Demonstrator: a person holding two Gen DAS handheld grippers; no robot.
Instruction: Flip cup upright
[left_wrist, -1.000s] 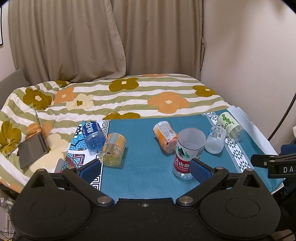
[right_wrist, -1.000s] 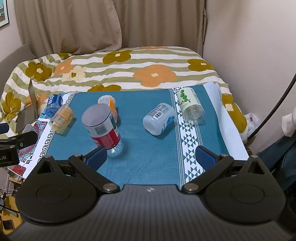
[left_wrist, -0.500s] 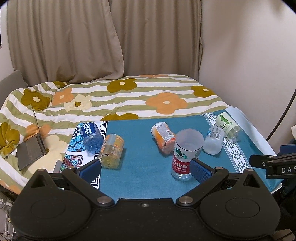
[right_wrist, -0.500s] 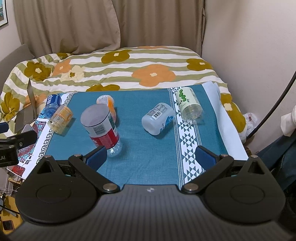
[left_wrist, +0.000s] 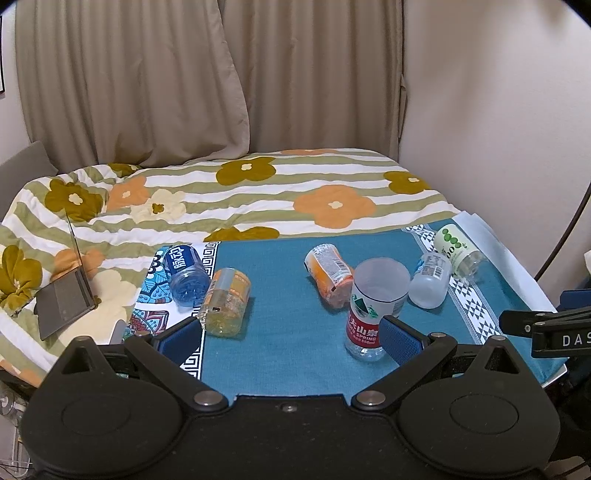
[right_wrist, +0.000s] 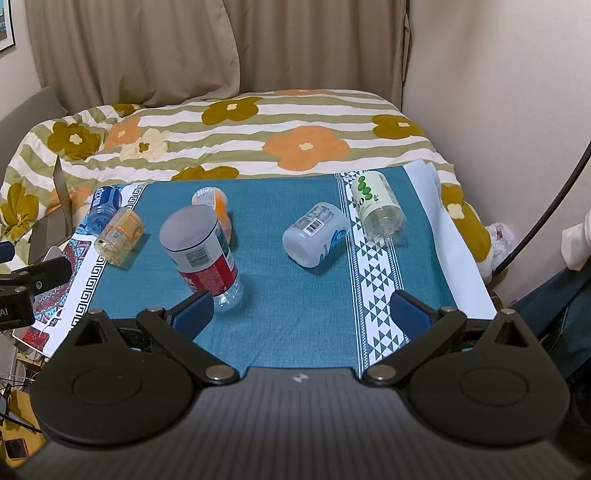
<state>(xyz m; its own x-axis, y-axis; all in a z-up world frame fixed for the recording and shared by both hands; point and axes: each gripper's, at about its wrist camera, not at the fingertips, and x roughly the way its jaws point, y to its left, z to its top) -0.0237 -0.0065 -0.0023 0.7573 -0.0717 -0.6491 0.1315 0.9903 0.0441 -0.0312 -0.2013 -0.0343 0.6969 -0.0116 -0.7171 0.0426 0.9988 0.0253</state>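
Note:
A clear cup with a red and white label (left_wrist: 371, 302) (right_wrist: 201, 253) stands on the teal cloth (left_wrist: 295, 332) (right_wrist: 288, 295), its wide end up and its narrow ribbed end on the cloth. Several other cut-bottle cups lie on their sides: orange (left_wrist: 328, 271) (right_wrist: 218, 206), yellow (left_wrist: 225, 301) (right_wrist: 120, 236), blue (left_wrist: 184, 267) (right_wrist: 101, 206), white (left_wrist: 430, 278) (right_wrist: 314, 234) and green-dotted (left_wrist: 456, 249) (right_wrist: 376, 206). My left gripper (left_wrist: 290, 338) is open and empty in front of the cloth. My right gripper (right_wrist: 301, 310) is open and empty.
A flowered blanket (left_wrist: 258, 192) covers the bed behind the cloth. A half-open laptop (left_wrist: 66, 295) lies at the left. A wall (left_wrist: 498, 110) stands close on the right, with a black cable (right_wrist: 546, 199) along it. Curtains hang at the back.
Both views have shifted slightly; the objects sit a little lower and nearer. No cup has moved and both grippers stay open.

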